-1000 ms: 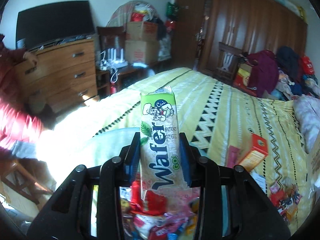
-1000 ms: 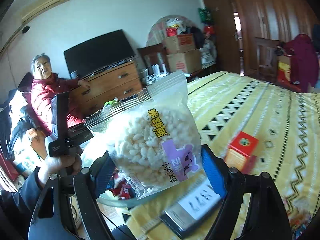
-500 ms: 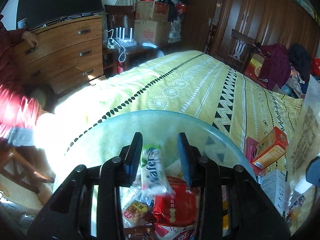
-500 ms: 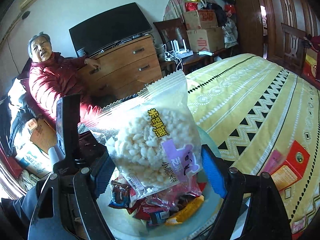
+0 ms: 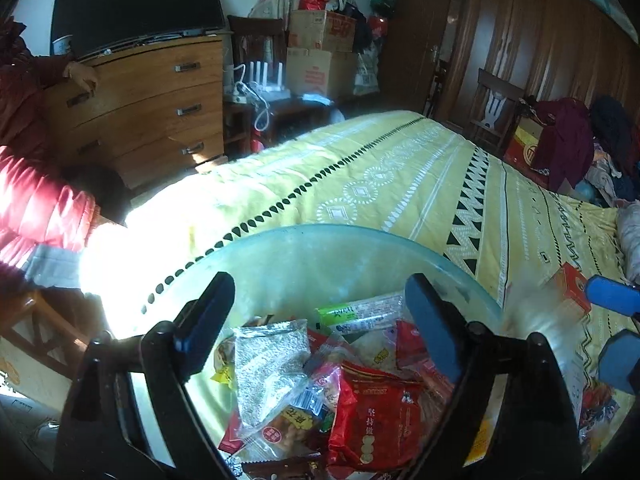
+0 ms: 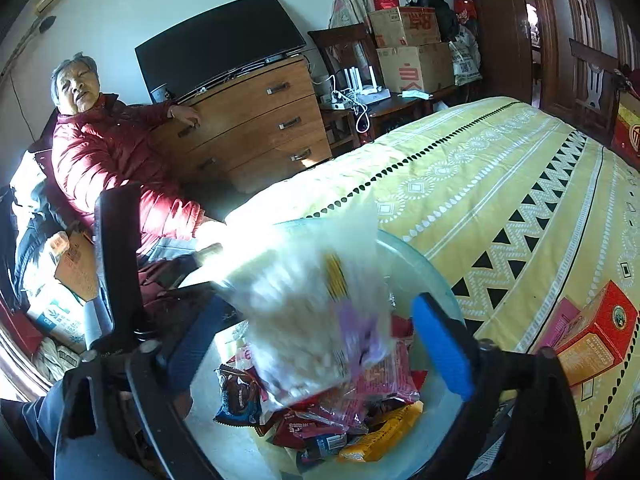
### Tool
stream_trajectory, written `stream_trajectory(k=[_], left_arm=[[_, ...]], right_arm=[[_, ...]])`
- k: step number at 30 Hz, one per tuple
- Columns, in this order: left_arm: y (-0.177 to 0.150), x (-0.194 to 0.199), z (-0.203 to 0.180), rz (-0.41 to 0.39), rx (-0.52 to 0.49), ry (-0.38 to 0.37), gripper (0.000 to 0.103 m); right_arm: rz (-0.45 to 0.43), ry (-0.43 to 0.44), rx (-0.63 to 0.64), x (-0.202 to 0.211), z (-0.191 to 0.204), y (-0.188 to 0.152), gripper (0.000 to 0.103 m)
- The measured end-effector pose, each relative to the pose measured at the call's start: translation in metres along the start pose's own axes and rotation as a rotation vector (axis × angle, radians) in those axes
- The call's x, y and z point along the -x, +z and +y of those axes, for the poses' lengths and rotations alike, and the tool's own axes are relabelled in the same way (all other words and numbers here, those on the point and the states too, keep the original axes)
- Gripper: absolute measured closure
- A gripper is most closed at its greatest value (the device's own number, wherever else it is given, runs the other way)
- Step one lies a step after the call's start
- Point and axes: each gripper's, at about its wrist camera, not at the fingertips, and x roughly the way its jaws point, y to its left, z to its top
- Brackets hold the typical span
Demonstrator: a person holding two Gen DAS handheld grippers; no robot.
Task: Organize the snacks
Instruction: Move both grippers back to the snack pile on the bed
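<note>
A clear glass bowl (image 5: 304, 248) on the yellow bedspread holds several snack packets. The green wafer packet (image 5: 360, 314) lies in it on top of the pile. My left gripper (image 5: 316, 320) is open and empty above the bowl. In the right wrist view my right gripper (image 6: 320, 332) is open over the bowl's rim (image 6: 424, 264); the bag of puffed rice (image 6: 312, 312) is blurred between the fingers, tilting down onto the red packets (image 6: 384, 376), no longer pinched.
A red and orange box (image 6: 596, 336) and a pink packet (image 6: 560, 320) lie on the bedspread right of the bowl. A person in a red jacket (image 6: 104, 160) sits at the left by a wooden dresser (image 6: 256, 128).
My left gripper opened and dropped the wafer packet into the bowl. My right gripper moved over the bowl and opened; the puffed rice bag is falling in.
</note>
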Motion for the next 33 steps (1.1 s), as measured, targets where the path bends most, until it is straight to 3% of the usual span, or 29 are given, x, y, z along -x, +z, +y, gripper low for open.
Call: stream_trajectory(k=[5,9,14,22,27,33], left_arm=[[-0.002,0.001,0.000,-0.009,-0.011,0.012,0.008],[-0.005,0.011,-0.006,-0.030,-0.024,-0.009,0.008],[-0.008,0.046,-0.029,-0.086,-0.051,-0.095,0.008],[-0.042,0.102,-0.104,-0.130,-0.175,-0.293,0.006],[-0.093,0.122,-0.165,-0.085,-0.327,-0.429,0.006],[-0.150,0.122,-0.214,0.024,-0.471,-0.506,0.006]], right_arm=[[-0.051,-0.001,-0.039,0.031,-0.004,-0.012,0.004],[-0.124,-0.050,-0.033,0.080,-0.011,-0.045,0.004],[-0.152,-0.190,-0.099,0.144,-0.041,-0.134,0.004],[-0.103,-0.398,-0.477,0.229,-0.115,-0.308,0.004],[-0.004,-0.432,-0.597,0.236,-0.120,-0.390,0.004],[0.059,-0.378,-0.640,0.220,-0.107,-0.431,0.004]])
